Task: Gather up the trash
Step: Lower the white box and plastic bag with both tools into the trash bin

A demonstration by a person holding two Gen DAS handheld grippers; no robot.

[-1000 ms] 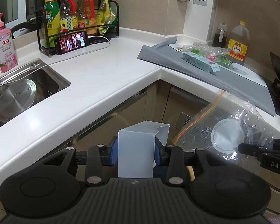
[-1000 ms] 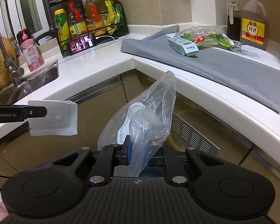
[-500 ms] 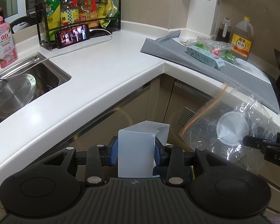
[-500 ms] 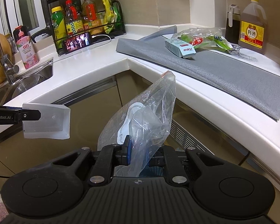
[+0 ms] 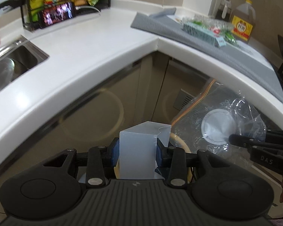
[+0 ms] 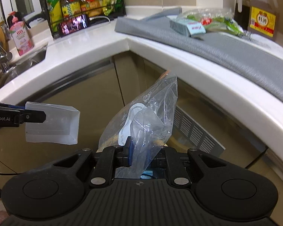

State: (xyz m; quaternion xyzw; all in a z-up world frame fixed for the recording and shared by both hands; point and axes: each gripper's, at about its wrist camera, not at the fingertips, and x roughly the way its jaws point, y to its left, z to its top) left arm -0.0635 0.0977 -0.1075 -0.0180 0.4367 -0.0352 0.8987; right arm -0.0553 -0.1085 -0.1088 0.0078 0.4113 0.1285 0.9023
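Trash in both grippers, held in front of the corner cabinets, below the counter (image 5: pixel 96 43) edge. Left gripper (image 5: pixel 137 151) clamped on a translucent white box (image 5: pixel 136 156); same box seen from the right wrist (image 6: pixel 52 125) at left, beside the print "nRobot.AI" on the left gripper's finger (image 6: pixel 18 117). Right gripper (image 6: pixel 140 154) clamped on a clear zip bag (image 6: pixel 151 120) with an orange strip at its top and a round white printed patch; writing there too small to read. In the left view the bag (image 5: pixel 217 124) hangs at right, right gripper finger marked "DAS". On the counter, far right: grey mat (image 6: pixel 226 47) carrying a pale blue carton (image 6: pixel 188 27) with red lettering, unreadable, and a bag of greens (image 6: pixel 213 19). Oil jug (image 6: pixel 263 12), yellow label with red characters, far right. Far left: rack (image 6: pixel 84 5) of bottles, phone (image 6: pixel 73 25) with lit screen, pink soap bottle (image 6: pixel 20 33), sink (image 5: pixel 7 66). Vent grille (image 6: pixel 196 130) in the cabinet behind the bag.
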